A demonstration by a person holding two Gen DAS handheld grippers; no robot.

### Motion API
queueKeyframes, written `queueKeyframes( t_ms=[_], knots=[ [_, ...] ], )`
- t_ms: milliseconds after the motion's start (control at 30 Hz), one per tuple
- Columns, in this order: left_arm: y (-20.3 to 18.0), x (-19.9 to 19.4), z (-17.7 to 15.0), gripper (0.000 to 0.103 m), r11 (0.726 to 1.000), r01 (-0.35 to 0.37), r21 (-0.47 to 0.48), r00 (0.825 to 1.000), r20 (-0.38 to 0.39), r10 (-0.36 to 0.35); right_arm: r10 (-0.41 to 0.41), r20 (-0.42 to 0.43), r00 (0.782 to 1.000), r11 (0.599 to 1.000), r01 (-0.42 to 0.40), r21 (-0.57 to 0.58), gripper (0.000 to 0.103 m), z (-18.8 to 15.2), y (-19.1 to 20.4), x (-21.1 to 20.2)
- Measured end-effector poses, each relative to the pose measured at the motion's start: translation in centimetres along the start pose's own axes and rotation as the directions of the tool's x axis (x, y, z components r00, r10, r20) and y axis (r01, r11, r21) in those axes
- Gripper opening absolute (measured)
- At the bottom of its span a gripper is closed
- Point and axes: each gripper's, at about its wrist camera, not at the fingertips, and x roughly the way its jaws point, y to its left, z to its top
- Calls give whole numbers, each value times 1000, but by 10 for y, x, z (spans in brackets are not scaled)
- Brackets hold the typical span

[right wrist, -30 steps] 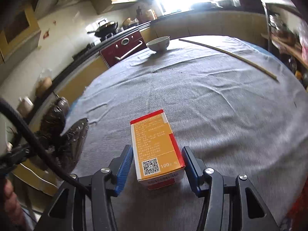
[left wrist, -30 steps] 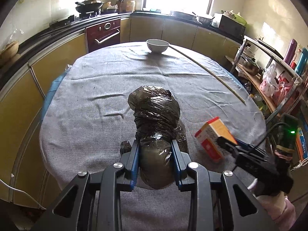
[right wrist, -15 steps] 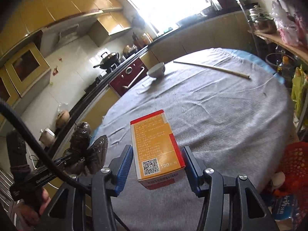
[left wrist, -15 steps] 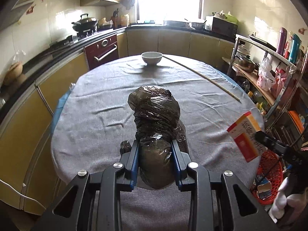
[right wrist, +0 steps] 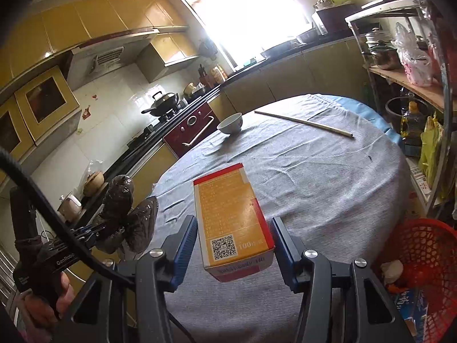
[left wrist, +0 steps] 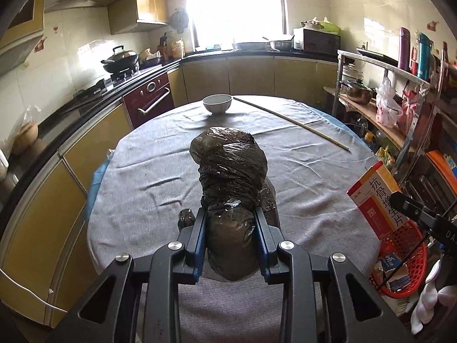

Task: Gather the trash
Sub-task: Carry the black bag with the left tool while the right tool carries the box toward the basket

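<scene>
Black crinkled plastic forms the wrapped bundle (left wrist: 230, 177), which the left gripper (left wrist: 230, 237) clamps at its lower end between blue pads, holding it clear above the grey-clothed round table (left wrist: 160, 165). The right gripper (right wrist: 234, 245) grasps an orange and red carton (right wrist: 228, 214) between its blue pads, also lifted off the cloth. The right wrist view shows the carton's printed top face and QR code; the left wrist view shows only its red and yellow side with large characters (left wrist: 377, 197), at the table's right edge. The right wrist view also shows the bundle from the side (right wrist: 120, 197), with a loose flap hanging, and the person's hand (right wrist: 42, 294) on the left gripper's handle. A white bowl (left wrist: 217, 103) and a long thin stick (left wrist: 288, 120) lie at the table's far side. A red mesh basket (right wrist: 425, 254) holding scraps stands on the floor just beside the table, to the right.
</scene>
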Motion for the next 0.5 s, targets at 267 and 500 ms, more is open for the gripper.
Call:
queueKeyframes(
  t_ms=[267, 500],
  knots=[
    [-19, 0, -1, 32, 999, -2, 46, 1000, -2, 2, -2, 18, 1000, 1000, 1, 24, 56, -2, -13, -12],
    [-31, 0, -1, 32, 997, -3, 76, 1000, -6, 3, -5, 25, 1000, 999, 4, 41, 56, -4, -22, -18]
  ],
)
